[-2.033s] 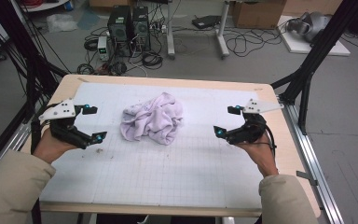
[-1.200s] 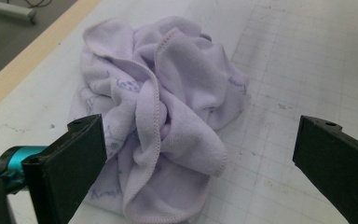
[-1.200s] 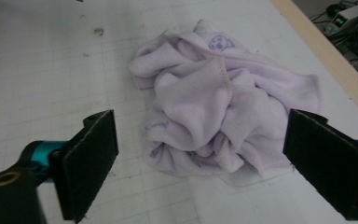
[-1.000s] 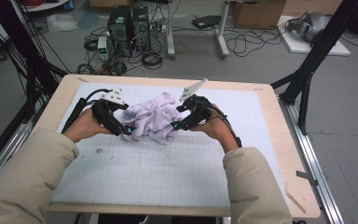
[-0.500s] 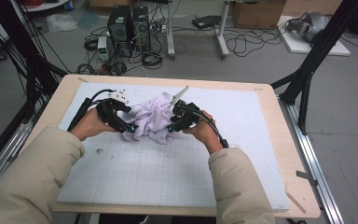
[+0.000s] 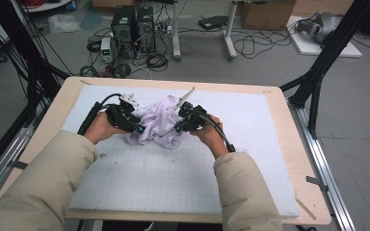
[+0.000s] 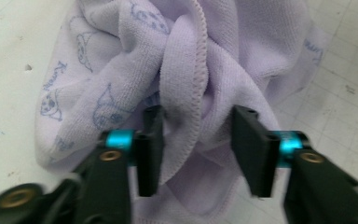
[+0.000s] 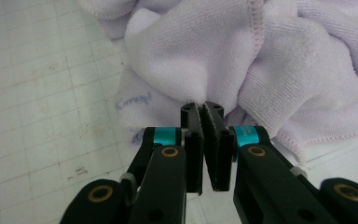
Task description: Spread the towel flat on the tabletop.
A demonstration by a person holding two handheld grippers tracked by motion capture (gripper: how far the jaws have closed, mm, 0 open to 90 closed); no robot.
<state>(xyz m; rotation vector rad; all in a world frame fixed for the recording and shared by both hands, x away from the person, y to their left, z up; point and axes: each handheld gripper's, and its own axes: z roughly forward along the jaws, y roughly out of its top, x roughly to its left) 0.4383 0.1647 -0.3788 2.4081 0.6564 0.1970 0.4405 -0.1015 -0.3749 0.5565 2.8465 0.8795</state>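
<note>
A crumpled lilac towel (image 6: 159,126) with faint blue drawings lies on the far middle of the white grid mat (image 6: 139,183). My left gripper (image 6: 137,129) is at its left side. In the left gripper view its jaws (image 7: 198,154) have just been closing and stand apart around a stitched fold of the towel (image 7: 191,70). My right gripper (image 6: 177,127) is at the towel's right side. In the right gripper view its jaws (image 8: 201,109) have just closed and pinch a fold of the towel (image 8: 223,56) between the tips.
The mat lies on a wooden table (image 6: 289,144) with bare rims left and right. Black frame posts (image 6: 318,72) stand at the table's far corners. Computer cases (image 6: 132,24) and cables lie on the floor beyond the far edge.
Both hands came in from the mat's sides to the towel and sank onto it. The right jaws shut on a fold; the left jaws narrowed around another.
</note>
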